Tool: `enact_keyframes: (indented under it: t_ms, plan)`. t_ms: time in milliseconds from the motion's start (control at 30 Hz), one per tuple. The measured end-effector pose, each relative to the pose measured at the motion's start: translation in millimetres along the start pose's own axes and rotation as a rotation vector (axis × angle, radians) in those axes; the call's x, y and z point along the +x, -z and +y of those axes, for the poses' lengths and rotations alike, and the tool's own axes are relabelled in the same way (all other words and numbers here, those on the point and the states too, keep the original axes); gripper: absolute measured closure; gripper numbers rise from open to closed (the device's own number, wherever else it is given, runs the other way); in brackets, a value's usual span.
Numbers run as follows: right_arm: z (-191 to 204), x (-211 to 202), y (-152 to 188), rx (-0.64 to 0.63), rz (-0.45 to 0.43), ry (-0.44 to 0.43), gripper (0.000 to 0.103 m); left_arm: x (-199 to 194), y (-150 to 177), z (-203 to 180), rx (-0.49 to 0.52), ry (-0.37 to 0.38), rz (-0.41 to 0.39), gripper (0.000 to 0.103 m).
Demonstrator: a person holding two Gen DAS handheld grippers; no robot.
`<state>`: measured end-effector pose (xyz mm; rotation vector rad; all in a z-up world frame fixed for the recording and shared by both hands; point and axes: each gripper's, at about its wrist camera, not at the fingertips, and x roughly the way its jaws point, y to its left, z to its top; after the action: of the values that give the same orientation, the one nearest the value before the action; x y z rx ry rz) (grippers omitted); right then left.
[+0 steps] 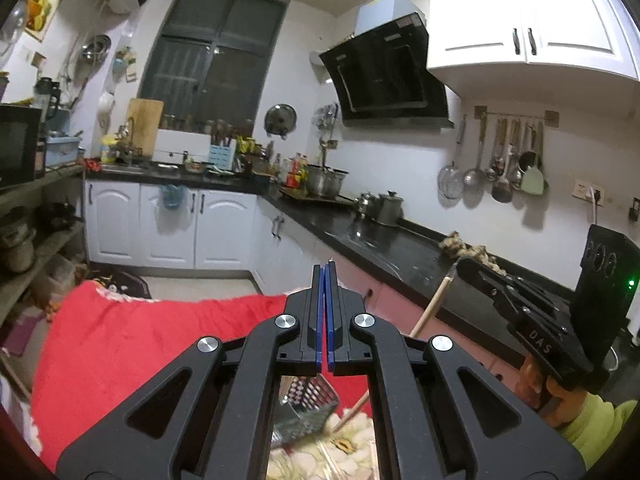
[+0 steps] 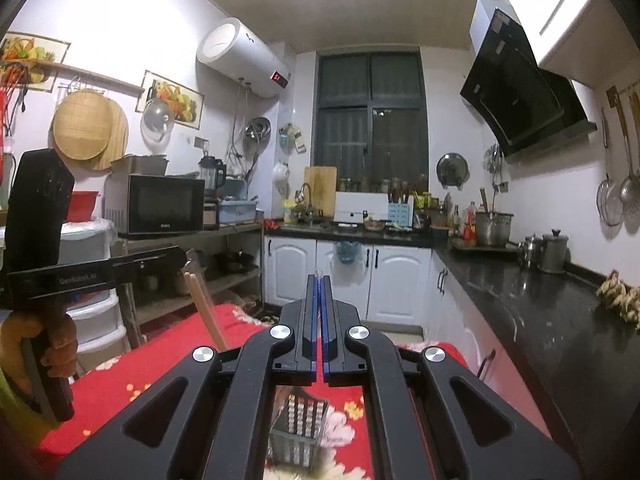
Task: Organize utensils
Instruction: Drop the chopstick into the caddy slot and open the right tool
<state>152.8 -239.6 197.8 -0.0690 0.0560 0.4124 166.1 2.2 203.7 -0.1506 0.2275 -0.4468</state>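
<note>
Black linkage arms of the left hand-held gripper [image 1: 325, 266] fill the bottom of the left wrist view, its blue-edged pads pressed together. Seen from the right wrist camera, the same left hand-held gripper pinches the top of a pale wooden chopstick [image 2: 208, 312], which slants down toward the red cloth.

Likewise the right hand-held gripper [image 2: 319, 278] has its jaws shut flat against each other in its own view. From the left wrist camera it clamps the upper end of another wooden chopstick [image 1: 432, 306], a light tan rod that runs down and leftward behind the left gripper's frame; a further length of wooden stick shows lower down near the holder.

Below and between the two grippers, through the gaps in their frames, stands a metal utensil holder [image 2: 298, 432]: a square, silvery box whose walls are punched with rows of small holes. It sits on the desk [image 1: 120, 344], covered by a red cloth with a pale flower pattern, toward the near edge. A few thin pale sticks lie on the cloth by the holder's base.

Beyond the desk's far edge a black kitchen counter [image 1: 400, 248] carries steel pots, and ladles hang on the wall.
</note>
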Motion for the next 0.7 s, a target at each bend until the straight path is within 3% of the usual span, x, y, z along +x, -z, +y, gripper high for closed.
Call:
enact_keyframes:
  t_ms: [300,700]
  plan:
    - [2,34,-11,-0.027,-0.002,0.038,0.101,-2,-11,26,-0.017,-0.066,-0.028,0.103]
    - [6,69,9,-0.074,0.03,0.097,0.101,7,20,59,-0.079,-0.089,0.026,0.103]
